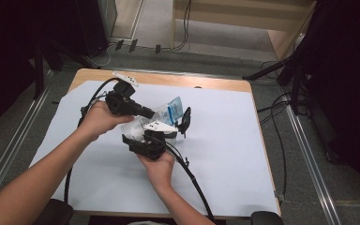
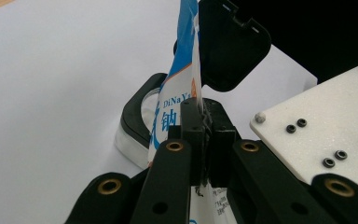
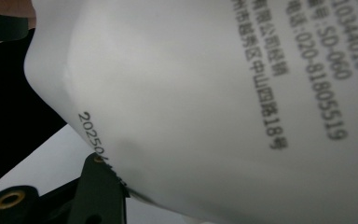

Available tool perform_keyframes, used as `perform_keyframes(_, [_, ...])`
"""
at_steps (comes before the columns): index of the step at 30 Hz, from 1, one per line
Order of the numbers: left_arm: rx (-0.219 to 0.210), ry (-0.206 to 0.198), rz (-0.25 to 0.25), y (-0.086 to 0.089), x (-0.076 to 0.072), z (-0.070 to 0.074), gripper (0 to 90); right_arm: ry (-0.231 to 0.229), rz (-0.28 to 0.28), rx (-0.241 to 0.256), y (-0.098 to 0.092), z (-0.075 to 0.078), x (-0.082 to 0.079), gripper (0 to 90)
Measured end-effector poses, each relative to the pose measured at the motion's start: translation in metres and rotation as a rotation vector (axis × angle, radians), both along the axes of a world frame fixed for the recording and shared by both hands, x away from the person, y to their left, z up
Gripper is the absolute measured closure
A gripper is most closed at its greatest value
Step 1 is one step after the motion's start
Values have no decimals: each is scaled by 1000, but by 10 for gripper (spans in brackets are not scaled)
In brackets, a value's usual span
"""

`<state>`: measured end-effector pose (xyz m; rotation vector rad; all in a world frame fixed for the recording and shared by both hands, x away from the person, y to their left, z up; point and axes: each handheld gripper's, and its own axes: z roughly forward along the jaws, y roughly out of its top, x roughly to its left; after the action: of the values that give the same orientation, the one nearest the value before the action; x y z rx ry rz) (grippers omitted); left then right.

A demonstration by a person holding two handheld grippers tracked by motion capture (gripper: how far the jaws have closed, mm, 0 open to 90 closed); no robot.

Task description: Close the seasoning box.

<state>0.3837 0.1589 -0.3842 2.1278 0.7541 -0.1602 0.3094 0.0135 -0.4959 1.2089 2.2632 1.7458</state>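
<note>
Blue-and-white packet [image 1: 171, 112] held above the middle of the bench [image 1: 225, 154], nearer its far edge. Our left gripper [image 2: 204, 122] has its jaws pinched together on the packet's thin edge. Our right gripper [image 1: 176, 127] presses against the packet's white printed side; whether its jaws grip, we cannot tell.

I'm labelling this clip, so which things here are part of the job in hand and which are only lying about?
In the job:
- blue and white packet, pinched at its edge
- left gripper, jaws shut on the packet
- right gripper, close against the packet's printed white side

Lying about:
- white sheet covering the table
- wooden table edge
- cables on the floor
</note>
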Motion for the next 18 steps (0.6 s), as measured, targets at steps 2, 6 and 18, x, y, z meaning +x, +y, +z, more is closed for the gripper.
perform_keyframes(2, [-1, 1, 3, 0, 0, 0, 892, 1, 0, 3, 0, 0, 0, 508])
perform_keyframes(6, [4, 1, 4, -1, 0, 0, 892, 8, 0, 13, 0, 0, 0, 508])
perform_keyframes(18, [6, -5, 14, 1, 0, 1, 892, 25, 8, 42, 1, 1, 1, 508])
